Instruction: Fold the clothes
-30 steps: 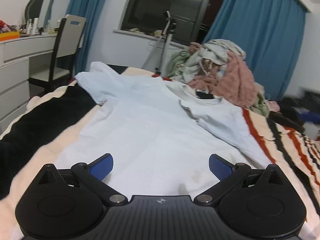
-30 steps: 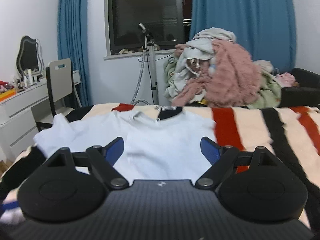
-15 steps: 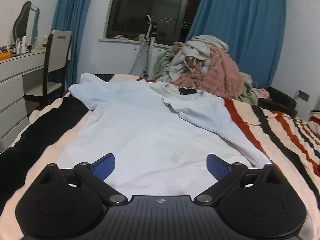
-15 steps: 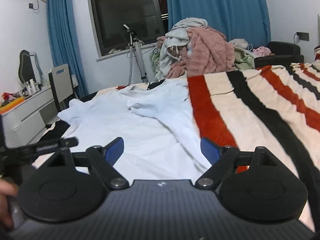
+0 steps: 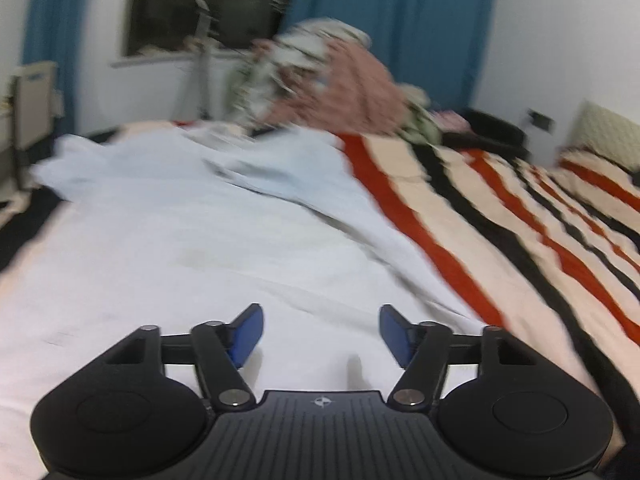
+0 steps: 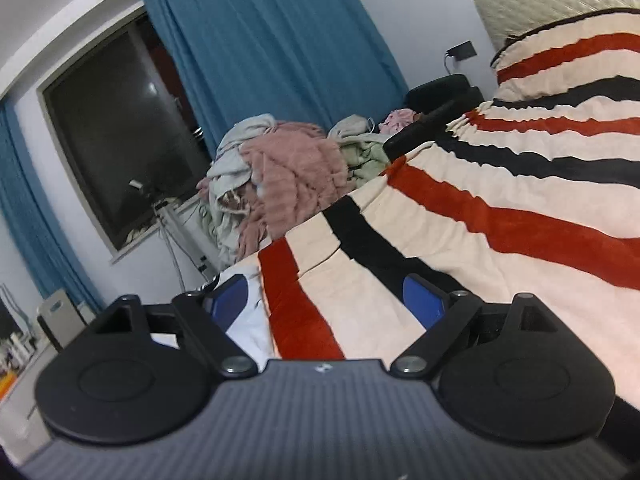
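A pale blue T-shirt lies spread on the striped bed, one sleeve folded across its chest. My left gripper hovers open low over the shirt's hem near its right edge, nothing between the blue pads. The left wrist view is blurred by motion. In the right wrist view my right gripper is open and tilted, over the striped blanket just right of the shirt. Only a small patch of the shirt shows by its left finger.
A heap of unfolded clothes, pink and grey, sits at the far end of the bed. A tripod stand, window and blue curtains are behind. A chair and dresser stand left. A pillow under the blanket rises right.
Both grippers have swung to the right. The left has moved along the hem toward the shirt's right edge. The right has left the shirt and now looks over bare blanket, tilted.
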`<state>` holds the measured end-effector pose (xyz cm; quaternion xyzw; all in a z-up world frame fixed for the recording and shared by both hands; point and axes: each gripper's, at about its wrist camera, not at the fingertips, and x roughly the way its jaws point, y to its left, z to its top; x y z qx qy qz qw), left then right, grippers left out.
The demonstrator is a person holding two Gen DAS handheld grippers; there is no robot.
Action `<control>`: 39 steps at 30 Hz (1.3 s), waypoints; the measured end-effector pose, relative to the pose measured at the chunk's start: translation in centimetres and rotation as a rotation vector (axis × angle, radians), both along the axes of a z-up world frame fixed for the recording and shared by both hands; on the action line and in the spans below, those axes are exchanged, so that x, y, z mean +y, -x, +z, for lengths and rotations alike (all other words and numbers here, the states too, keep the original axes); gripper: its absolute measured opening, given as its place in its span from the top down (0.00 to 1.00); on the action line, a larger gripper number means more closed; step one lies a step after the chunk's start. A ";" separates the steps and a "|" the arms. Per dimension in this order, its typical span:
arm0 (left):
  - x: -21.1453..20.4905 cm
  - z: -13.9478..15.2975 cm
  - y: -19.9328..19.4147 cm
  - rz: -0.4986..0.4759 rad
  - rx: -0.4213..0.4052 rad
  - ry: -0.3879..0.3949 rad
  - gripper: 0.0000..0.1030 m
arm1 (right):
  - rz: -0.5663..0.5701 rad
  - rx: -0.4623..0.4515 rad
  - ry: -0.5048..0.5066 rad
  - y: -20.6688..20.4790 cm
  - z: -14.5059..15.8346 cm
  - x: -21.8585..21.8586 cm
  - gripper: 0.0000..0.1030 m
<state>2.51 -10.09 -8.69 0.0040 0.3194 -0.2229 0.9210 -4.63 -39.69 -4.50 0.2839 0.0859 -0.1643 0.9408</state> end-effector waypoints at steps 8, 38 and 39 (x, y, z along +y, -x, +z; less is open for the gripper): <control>-10.9 -3.4 2.6 -0.295 0.175 0.149 0.67 | -0.063 -0.030 0.015 1.2 -0.8 -1.7 0.15; 5.6 2.9 6.8 -0.035 0.102 0.339 0.93 | 0.034 -0.023 0.211 0.1 -0.4 3.0 0.15; 6.8 2.7 6.9 -0.002 0.128 0.352 0.93 | 0.047 -0.017 0.219 -0.1 -0.4 3.4 0.16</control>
